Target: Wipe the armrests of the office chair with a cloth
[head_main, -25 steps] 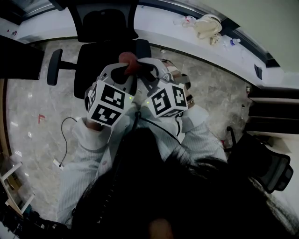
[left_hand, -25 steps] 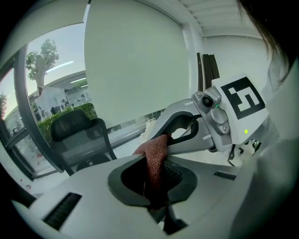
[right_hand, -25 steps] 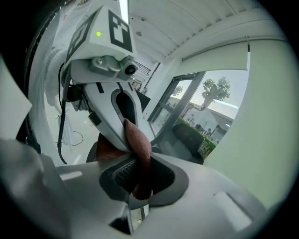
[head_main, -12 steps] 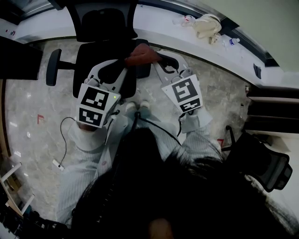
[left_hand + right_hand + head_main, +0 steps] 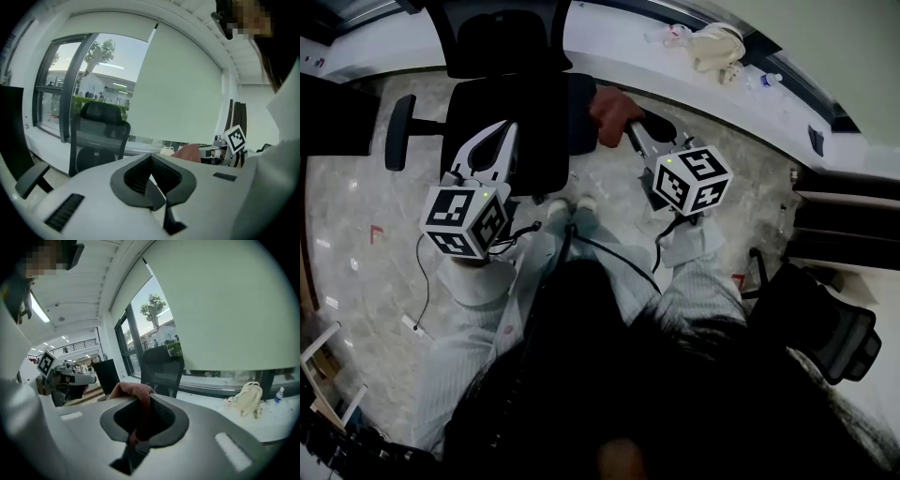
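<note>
Red-brown cloth (image 5: 614, 106) is now clamped in your right gripper (image 5: 625, 122) alone, swung right beside the chair's (image 5: 502, 103) right armrest (image 5: 583, 117). Your left gripper (image 5: 506, 127) has drawn left, jaws together, empty. Wiping looks ready to start.

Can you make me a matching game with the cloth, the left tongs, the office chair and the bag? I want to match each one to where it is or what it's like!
Things:
1. cloth
2. left tongs
3. office chair
4. bag

Matches:
A. on the white ledge
B. black, standing on the floor
C. shut, with nothing inside
D. pinched in the right tongs

Pairs: 1-D, 2-C, 3-B, 4-A
</note>
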`<control>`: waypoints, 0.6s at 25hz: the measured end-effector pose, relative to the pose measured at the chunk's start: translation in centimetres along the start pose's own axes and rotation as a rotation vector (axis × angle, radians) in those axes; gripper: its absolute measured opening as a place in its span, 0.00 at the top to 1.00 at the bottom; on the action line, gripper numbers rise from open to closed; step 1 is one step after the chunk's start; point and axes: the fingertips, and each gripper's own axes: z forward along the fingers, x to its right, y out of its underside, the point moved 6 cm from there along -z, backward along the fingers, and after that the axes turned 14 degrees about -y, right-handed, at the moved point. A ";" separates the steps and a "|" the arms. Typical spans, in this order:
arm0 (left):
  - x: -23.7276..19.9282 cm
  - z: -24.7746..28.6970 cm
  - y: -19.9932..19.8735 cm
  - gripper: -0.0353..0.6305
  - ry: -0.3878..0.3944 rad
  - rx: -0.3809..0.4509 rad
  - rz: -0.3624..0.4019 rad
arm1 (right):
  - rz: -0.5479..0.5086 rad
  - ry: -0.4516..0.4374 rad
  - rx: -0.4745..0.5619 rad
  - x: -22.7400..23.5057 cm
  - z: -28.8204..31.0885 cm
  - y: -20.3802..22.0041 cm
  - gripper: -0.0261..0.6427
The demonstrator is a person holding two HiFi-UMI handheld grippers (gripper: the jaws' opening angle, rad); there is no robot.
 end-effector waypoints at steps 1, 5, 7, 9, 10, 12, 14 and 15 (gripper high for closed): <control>-0.2 0.1 0.4 0.94 -0.010 -0.008 -0.010 | 0.006 0.001 -0.024 0.7 0.8 0.5 0.92; -1.7 0.6 2.8 0.94 -0.046 -0.023 -0.041 | -0.012 0.022 -0.115 4.8 5.8 1.9 0.92; -2.6 0.6 4.0 0.94 -0.081 -0.047 -0.041 | -0.058 0.038 -0.151 7.1 9.1 2.4 0.92; -3.4 0.6 5.0 0.94 -0.122 -0.068 -0.040 | -0.112 0.046 -0.177 9.4 12.3 2.5 0.92; -3.8 0.7 5.4 0.94 -0.140 -0.077 -0.042 | -0.140 0.051 -0.188 10.5 13.7 2.6 0.92; -4.9 0.7 6.3 0.94 -0.173 -0.097 -0.053 | -0.186 0.058 -0.212 12.6 16.5 2.9 0.92; -6.5 0.6 7.0 0.94 -0.212 -0.113 -0.066 | -0.194 0.057 -0.243 14.2 19.4 4.0 0.92; -7.2 0.5 7.2 0.94 -0.232 -0.117 -0.072 | -0.190 0.055 -0.267 14.9 20.6 5.0 0.92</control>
